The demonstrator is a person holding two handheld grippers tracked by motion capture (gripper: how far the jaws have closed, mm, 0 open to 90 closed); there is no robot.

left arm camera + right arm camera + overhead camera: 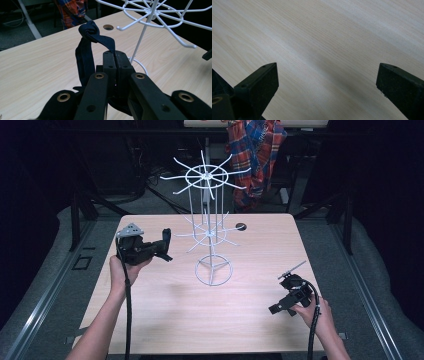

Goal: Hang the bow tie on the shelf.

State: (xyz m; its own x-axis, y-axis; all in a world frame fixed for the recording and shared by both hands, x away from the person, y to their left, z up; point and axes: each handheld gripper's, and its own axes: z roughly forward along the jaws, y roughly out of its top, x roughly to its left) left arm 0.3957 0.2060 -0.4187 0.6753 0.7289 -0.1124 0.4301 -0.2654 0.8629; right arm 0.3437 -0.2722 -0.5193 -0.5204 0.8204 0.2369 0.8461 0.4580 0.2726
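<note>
A white wire display rack (212,227) with two tiers of hooks stands mid-table; its lower tier (160,15) fills the top right of the left gripper view. My left gripper (161,251) is held left of the rack, above the table, shut on a dark blue fabric band (90,42) that loops up from the closed jaws. The band (166,239) sticks up by the jaws in the high view. My right gripper (276,309) hovers low at the table's right front, open, jaws wide apart over bare wood (324,55), holding nothing.
The light wooden table (165,320) has a round cable hole (241,226) behind the rack. A plaid shirt (256,155) hangs beyond the far edge. Dark floor and stand legs surround the table.
</note>
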